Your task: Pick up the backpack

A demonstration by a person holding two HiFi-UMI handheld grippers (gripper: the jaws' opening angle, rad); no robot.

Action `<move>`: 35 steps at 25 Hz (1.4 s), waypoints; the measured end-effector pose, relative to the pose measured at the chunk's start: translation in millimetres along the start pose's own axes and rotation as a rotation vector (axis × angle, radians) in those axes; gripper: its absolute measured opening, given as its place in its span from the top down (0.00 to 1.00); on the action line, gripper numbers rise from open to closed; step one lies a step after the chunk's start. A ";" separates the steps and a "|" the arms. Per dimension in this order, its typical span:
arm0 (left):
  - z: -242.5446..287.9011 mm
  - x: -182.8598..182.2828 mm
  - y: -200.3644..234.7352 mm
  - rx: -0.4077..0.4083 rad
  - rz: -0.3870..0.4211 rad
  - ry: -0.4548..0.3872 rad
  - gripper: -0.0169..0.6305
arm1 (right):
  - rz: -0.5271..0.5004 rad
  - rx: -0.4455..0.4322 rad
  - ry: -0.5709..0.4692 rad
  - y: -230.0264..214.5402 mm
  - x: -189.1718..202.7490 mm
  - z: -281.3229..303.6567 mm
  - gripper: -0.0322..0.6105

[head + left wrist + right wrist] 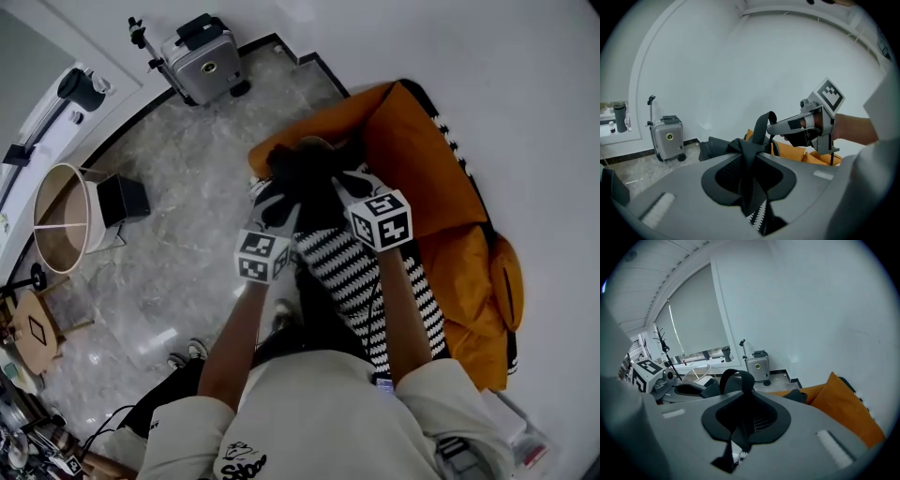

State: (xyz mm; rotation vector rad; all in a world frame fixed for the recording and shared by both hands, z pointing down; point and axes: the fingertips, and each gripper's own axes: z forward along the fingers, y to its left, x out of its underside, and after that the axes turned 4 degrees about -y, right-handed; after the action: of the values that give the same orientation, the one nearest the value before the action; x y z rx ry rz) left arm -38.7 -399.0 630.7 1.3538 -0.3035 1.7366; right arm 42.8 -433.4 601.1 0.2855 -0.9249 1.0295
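Observation:
The backpack (349, 270), black on top with black-and-white zigzag stripes below, hangs in front of the person, off the orange sofa (422, 159). My left gripper (273, 199) is shut on a bunched black strap (749, 149) at the pack's top. My right gripper (353, 184) is shut on a black strap loop (736, 376) beside it. In the left gripper view the right gripper (806, 124) shows close by, with the strap (762, 127) running up to it. In the right gripper view the left gripper (670, 380) shows at the left. Striped fabric (759, 218) hangs below the jaws.
A silver suitcase (202, 62) stands by the wall on the marble floor (187, 244). A round lampshade (62, 221), a black box (122, 199) and a wooden stool (34, 329) are at the left. The white wall (525, 84) runs behind the sofa.

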 end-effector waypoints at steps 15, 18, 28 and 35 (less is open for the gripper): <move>-127.6 -30.4 -12.3 -0.093 0.034 -0.126 0.86 | -0.024 -0.086 -0.104 122.0 -15.6 -65.0 0.91; -151.8 -40.7 -19.2 -0.101 0.057 -0.161 0.86 | -0.053 -0.091 -0.136 144.6 -22.0 -83.9 0.91; -225.5 -72.5 -68.7 -0.090 0.153 -0.281 0.86 | -0.136 -0.075 -0.246 203.0 -33.8 -162.0 0.91; -265.8 -102.5 -106.3 -0.068 0.221 -0.341 0.86 | -0.179 -0.074 -0.346 233.0 -51.4 -220.2 0.91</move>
State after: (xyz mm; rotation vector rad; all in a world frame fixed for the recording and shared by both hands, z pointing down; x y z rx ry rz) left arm -131.7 -213.4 408.6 1.6138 -0.7204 1.6475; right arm -45.6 -211.4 381.2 0.4857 -1.2231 0.7906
